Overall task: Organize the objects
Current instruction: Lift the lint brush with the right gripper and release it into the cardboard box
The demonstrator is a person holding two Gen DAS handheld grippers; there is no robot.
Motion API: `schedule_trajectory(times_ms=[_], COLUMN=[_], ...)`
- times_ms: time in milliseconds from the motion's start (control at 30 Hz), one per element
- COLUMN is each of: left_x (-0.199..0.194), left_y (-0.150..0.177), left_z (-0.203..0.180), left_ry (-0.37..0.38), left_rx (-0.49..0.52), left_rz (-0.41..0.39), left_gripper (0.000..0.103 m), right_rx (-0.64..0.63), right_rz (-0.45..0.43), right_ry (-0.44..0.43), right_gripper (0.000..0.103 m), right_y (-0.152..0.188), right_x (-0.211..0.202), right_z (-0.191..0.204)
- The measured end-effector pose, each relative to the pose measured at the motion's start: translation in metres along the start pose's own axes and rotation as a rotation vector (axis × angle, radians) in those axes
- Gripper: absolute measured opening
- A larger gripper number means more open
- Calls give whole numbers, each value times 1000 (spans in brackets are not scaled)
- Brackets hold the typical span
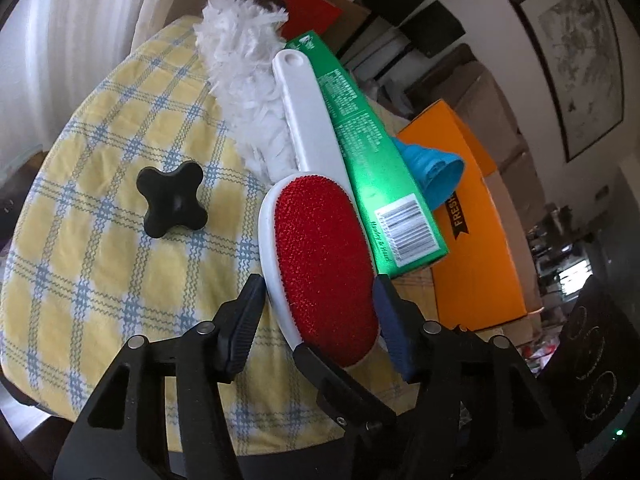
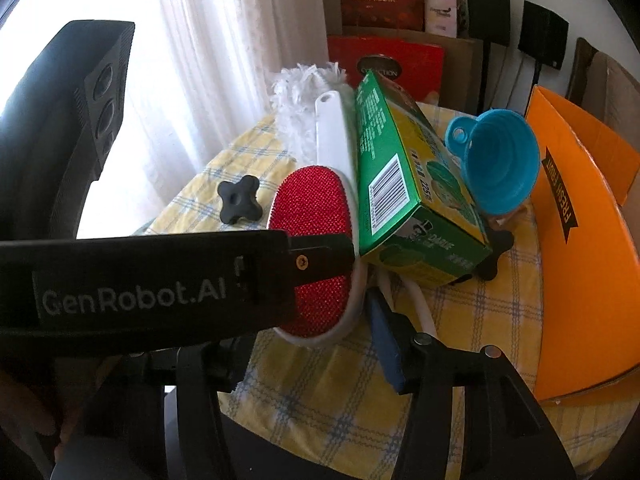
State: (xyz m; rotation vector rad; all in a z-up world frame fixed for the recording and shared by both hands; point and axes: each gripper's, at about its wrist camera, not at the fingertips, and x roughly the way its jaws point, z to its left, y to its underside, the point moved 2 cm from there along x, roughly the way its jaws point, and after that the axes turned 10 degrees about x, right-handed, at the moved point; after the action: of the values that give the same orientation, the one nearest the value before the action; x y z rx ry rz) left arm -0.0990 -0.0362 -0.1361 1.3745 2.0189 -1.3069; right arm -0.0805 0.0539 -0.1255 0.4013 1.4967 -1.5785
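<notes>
A white lint brush with a red pad (image 1: 320,264) lies on the yellow checked cloth (image 1: 100,260), beside a white fluffy duster (image 1: 244,72) and a green box (image 1: 376,168). My left gripper (image 1: 320,300) is open, its fingers on either side of the brush's red head. In the right wrist view the brush (image 2: 312,208) lies left of the green box (image 2: 404,184), and a blue funnel (image 2: 496,160) leans by the box. My right gripper (image 2: 304,344) is open near the brush head; the left gripper's body hides its left finger.
A black cross-shaped knob (image 1: 172,200) sits on the cloth left of the brush; a second black knob (image 2: 496,248) lies under the box. An orange box (image 2: 580,232) stands at the table's right. Curtains (image 2: 200,60) and boxes stand behind.
</notes>
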Motion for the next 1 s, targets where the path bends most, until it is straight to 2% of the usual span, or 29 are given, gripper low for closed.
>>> schedule_trajectory(times_ms=[267, 533, 800, 1000], left_x=[-31, -50, -28, 5], left_y=[-4, -21, -43, -56], left_z=[-20, -70, -134, -192], left_ry=[-12, 13, 79, 129], left_rx=[17, 91, 168, 237], left_rz=[-50, -80, -43, 6], left_gripper=[52, 52, 52, 52], right_rx=[-17, -5, 66, 142], right_rz=[-31, -86, -119, -142], right_ry=[-21, -8, 46, 100], right_gripper=[54, 54, 53, 53], right_y=[-6, -27, -39, -44], right_x=[-33, -80, -121, -147], right_z=[12, 6, -40, -94])
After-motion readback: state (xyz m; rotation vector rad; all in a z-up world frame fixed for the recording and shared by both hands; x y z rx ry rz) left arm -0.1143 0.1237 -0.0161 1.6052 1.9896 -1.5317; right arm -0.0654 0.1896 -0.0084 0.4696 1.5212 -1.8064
